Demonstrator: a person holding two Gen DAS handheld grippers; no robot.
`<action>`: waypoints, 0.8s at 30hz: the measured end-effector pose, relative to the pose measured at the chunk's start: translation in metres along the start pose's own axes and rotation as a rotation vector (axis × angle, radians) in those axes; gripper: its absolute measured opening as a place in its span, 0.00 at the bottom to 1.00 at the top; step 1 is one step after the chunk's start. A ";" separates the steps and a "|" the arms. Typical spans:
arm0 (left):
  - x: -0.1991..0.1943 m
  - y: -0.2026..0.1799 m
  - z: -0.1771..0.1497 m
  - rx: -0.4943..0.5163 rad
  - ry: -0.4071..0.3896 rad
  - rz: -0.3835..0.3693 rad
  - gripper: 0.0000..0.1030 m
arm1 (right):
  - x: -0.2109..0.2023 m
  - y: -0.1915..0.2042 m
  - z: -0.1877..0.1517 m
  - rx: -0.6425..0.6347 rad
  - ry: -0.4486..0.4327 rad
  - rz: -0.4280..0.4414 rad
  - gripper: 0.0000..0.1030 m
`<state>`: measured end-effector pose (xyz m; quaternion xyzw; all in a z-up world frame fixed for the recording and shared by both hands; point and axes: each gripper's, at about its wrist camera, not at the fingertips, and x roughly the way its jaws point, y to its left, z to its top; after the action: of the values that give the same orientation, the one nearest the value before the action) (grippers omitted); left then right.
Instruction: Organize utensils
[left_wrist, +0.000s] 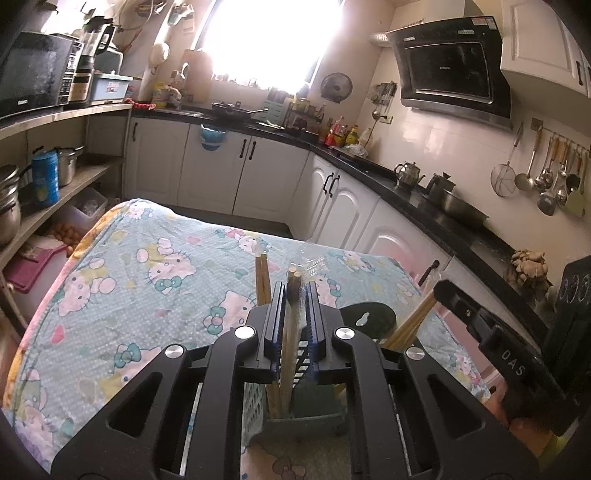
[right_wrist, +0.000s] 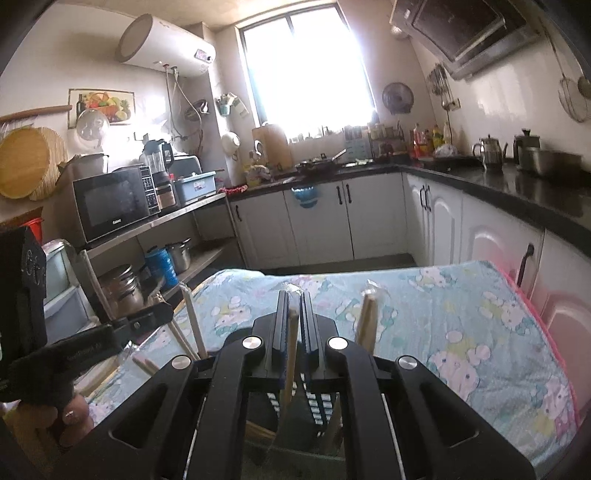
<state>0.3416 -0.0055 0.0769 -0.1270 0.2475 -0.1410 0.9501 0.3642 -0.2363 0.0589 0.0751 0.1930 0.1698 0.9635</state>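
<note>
Above the slotted utensil holder (left_wrist: 295, 402) on the cloth-covered bench (left_wrist: 147, 258), a wrapped chopstick pair (left_wrist: 293, 314) is clamped in the left gripper (left_wrist: 294, 291) and another (right_wrist: 291, 332) in the right gripper (right_wrist: 294, 299) — each is best lowered vertically, clear of neighbouring sticks, before release.

Tablecloth (left_wrist: 155, 258): pale blue, white dots, pink-and-white cartoon cat print, teal bows; yellow-pink border. Chopsticks (left_wrist: 291, 332) pale tan wood, clear wrapper. Left gripper (left_wrist: 295, 314) black, blue pad edges, silver bolts. Right gripper (right_wrist: 294, 321) same black, blue. Utensil basket (left_wrist: 303, 419) grey-green, slotted wall pale. Cabinets (left_wrist: 218, 170) white, black handles. Countertop (left_wrist: 369, 166) black.
</note>
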 end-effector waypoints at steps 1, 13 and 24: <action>-0.001 0.000 0.001 -0.001 0.000 0.002 0.07 | -0.001 -0.001 -0.001 0.003 0.006 0.000 0.08; -0.014 0.007 0.000 -0.014 -0.001 0.022 0.23 | -0.013 0.004 -0.008 -0.019 0.043 0.020 0.24; -0.025 0.014 -0.009 -0.041 0.011 0.031 0.48 | -0.022 0.010 -0.018 -0.038 0.076 0.029 0.35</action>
<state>0.3190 0.0136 0.0757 -0.1418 0.2574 -0.1219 0.9480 0.3348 -0.2330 0.0523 0.0532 0.2253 0.1903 0.9540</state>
